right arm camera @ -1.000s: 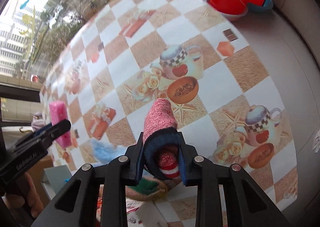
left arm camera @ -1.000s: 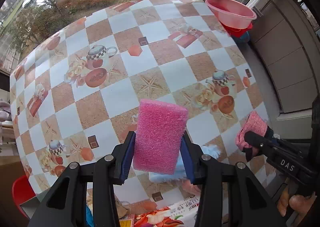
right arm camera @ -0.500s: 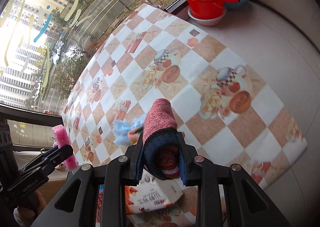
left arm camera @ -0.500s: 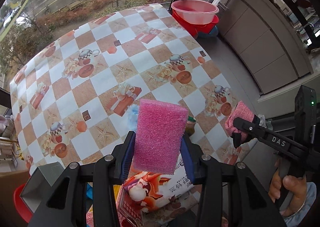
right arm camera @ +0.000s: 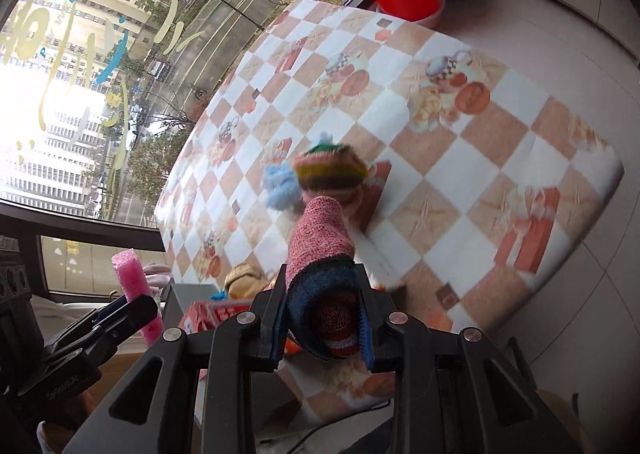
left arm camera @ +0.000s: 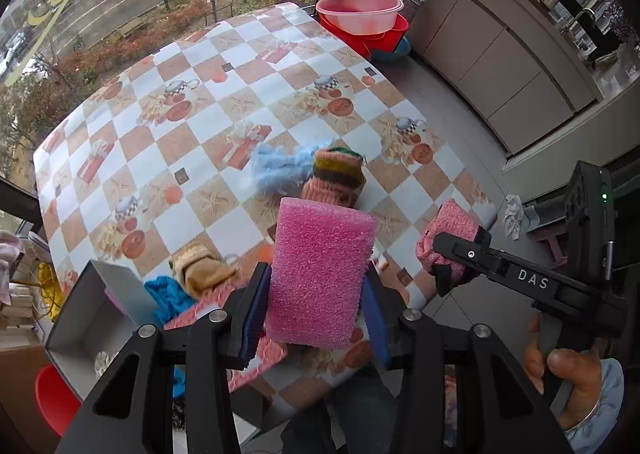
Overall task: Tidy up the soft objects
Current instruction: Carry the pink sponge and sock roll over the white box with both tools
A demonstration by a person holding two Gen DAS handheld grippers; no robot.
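Observation:
My left gripper (left arm camera: 316, 314) is shut on a pink sponge (left arm camera: 320, 270), held high above the near edge of the checkered table (left arm camera: 208, 102). My right gripper (right arm camera: 324, 328) is shut on a rolled pink and navy sock (right arm camera: 320, 250); it also shows in the left wrist view (left arm camera: 452, 238). The sponge also shows in the right wrist view (right arm camera: 134, 286). On the table lie a striped knit sock (left arm camera: 338, 174), a fluffy light blue piece (left arm camera: 276, 170) and a tan sock (left arm camera: 200, 268). A blue cloth (left arm camera: 170, 298) lies by the grey box (left arm camera: 100, 314).
A patterned red box (left arm camera: 224, 314) lies at the table's near edge beside the open grey box. Pink and red basins (left arm camera: 360, 18) stand stacked on the floor past the far corner. Windows run behind the table; cabinets (left arm camera: 500, 54) line the right.
Both grippers have pulled back and risen away from the table, each still holding its item. More of the table, the box and the loose socks have come into view.

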